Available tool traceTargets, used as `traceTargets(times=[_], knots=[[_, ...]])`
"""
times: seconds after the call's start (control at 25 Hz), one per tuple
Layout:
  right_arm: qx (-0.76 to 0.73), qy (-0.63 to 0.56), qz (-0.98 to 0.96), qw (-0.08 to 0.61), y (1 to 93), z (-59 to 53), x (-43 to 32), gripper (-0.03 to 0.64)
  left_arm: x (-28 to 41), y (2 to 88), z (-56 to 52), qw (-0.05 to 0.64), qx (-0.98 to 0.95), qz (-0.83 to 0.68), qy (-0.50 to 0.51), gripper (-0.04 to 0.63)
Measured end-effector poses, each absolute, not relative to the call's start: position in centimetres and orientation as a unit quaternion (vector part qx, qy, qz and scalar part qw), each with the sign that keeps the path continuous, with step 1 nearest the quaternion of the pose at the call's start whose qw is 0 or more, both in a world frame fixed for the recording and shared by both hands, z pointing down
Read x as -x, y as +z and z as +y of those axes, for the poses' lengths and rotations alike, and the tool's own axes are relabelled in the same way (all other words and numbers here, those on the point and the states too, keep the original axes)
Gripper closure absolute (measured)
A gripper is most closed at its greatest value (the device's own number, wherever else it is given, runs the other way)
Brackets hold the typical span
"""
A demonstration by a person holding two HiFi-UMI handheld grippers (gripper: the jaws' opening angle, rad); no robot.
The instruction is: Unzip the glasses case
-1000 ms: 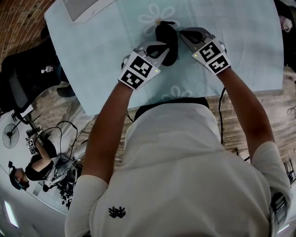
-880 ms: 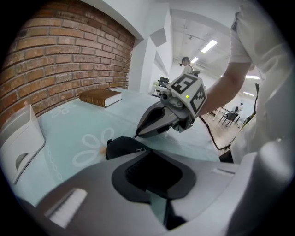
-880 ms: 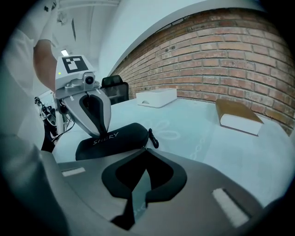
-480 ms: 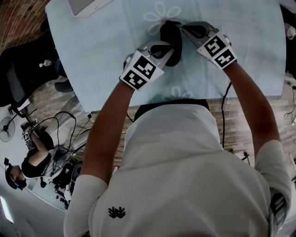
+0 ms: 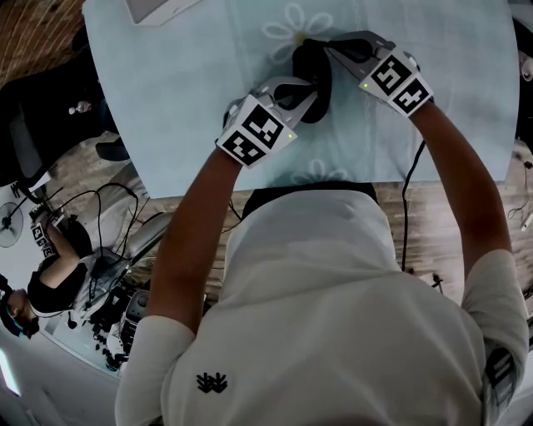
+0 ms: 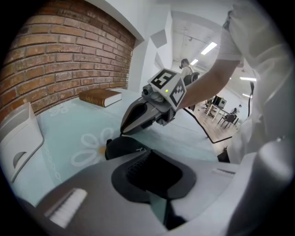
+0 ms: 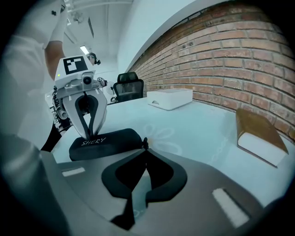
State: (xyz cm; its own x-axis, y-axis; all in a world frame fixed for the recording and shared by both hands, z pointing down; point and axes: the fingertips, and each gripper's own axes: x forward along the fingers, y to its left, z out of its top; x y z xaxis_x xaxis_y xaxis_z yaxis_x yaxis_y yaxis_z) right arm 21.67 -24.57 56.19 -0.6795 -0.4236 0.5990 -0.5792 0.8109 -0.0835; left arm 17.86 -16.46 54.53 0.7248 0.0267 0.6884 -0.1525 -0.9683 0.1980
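A black zipped glasses case [image 5: 312, 71] printed "SHERY" [image 7: 103, 140] lies on the pale blue flowered tablecloth [image 5: 183, 91]. My left gripper [image 5: 306, 98] is shut on the case's near end, and its two fingers [image 7: 87, 124] pinch down on the top of the case. At the far end, my right gripper [image 5: 323, 43] is shut on the small zip pull [image 7: 144, 142], which sticks up just past its closed tips. In the left gripper view the case [image 6: 122, 147] shows just beyond my jaws, with the right gripper [image 6: 120, 132] touching its far end.
A white box [image 5: 158, 8] sits at the table's far left corner. A brown book [image 7: 258, 133] lies near the brick wall. The table's near edge [image 5: 275, 187] runs close to the person's body. A black office chair [image 7: 128, 85] stands beyond the table.
Both grippers and the case sit slightly higher and further right in the head view. The holds look unchanged, and I see no opening along the zip.
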Motion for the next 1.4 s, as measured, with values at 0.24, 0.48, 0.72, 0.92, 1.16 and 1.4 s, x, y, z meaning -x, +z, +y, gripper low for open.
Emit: traceTargets(times=[0.24,0.48,0.72,0.92,1.16,1.4], knots=[[-0.239,0.127,-0.916,0.296,57.2,-25.9,-20.3,0.615,-16.9,55.4,-17.2,0.125,-0.921,-0.029,0.367,0.538],[-0.2,0.126,-0.924,0.301,56.8,-25.6,-20.5,0.612,-17.8,55.0,-16.3,0.128,-0.923,-0.03,0.363,0.538],[-0.174,0.125,-0.929,0.302,56.9,-25.4,-20.8,0.606,-18.2,54.7,-16.0,0.131,-0.924,-0.038,0.357,0.538],[-0.184,0.11,-0.927,0.307,57.0,-25.9,-20.7,0.604,-17.8,54.4,-16.4,0.128,-0.928,-0.055,0.347,0.538],[-0.264,0.113,-0.907,0.308,55.6,-25.8,-23.6,0.604,-17.1,54.0,-16.6,0.113,-0.928,-0.081,0.345,0.535],[-0.365,0.142,-0.879,0.271,52.9,-22.2,-25.0,0.604,-15.6,51.5,-17.1,0.107,-0.939,-0.095,0.313,0.535]])
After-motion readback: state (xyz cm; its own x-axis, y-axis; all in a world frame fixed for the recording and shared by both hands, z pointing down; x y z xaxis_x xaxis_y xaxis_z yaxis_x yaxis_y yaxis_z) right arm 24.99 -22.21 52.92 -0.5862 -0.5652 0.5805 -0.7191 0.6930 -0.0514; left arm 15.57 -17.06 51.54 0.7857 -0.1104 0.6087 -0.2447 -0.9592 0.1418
